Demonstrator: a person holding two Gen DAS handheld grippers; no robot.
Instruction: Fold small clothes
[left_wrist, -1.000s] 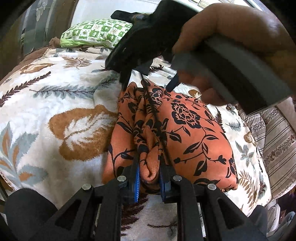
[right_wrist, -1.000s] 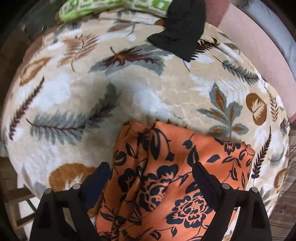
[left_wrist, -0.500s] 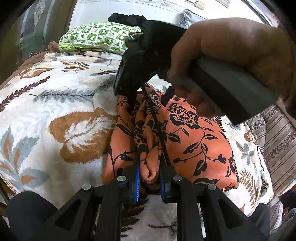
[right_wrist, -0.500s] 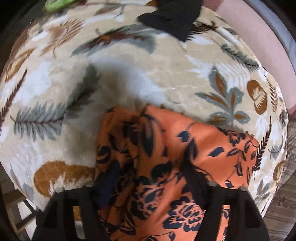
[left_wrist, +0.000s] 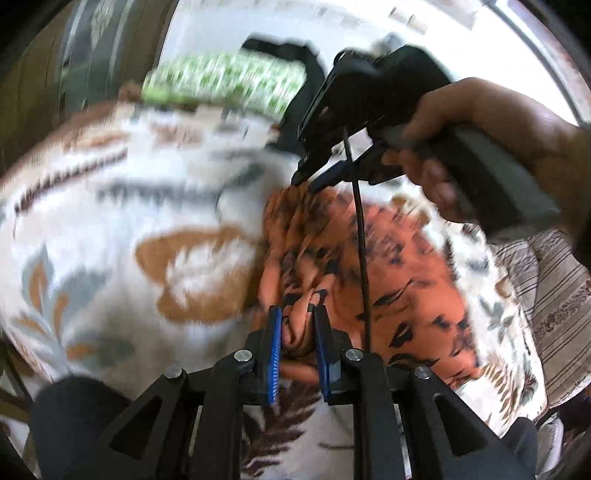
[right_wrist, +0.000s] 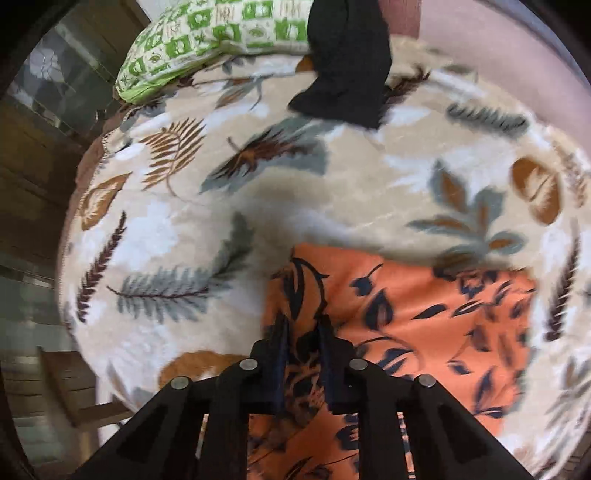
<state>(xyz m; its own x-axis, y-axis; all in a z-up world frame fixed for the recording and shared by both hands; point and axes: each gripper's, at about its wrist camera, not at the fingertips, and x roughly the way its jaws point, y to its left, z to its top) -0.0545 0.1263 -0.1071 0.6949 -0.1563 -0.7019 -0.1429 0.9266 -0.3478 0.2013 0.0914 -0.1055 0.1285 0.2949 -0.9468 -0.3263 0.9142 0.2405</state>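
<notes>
An orange garment with a black flower print (left_wrist: 399, 280) lies on a leaf-patterned blanket (left_wrist: 110, 229). My left gripper (left_wrist: 298, 325) is shut on a bunched fold at the garment's near edge. My right gripper (right_wrist: 301, 332) is shut on a fold at the garment's far left corner; it also shows in the left wrist view (left_wrist: 314, 181), held in a hand at the far edge of the cloth. The garment (right_wrist: 424, 325) spreads to the right of the right gripper. Both views are motion-blurred.
A green-and-white patterned pillow (right_wrist: 207, 40) lies at the far end of the bed. A black garment (right_wrist: 347, 70) lies beside it on the blanket (right_wrist: 177, 229). A striped cloth (left_wrist: 561, 295) lies to the right. Wooden furniture (right_wrist: 33, 155) stands left of the bed.
My right gripper, open over the garment's far edge before, has shut on a fold of it. Both grippers are now moving with the cloth; the left stays shut on its fold.
</notes>
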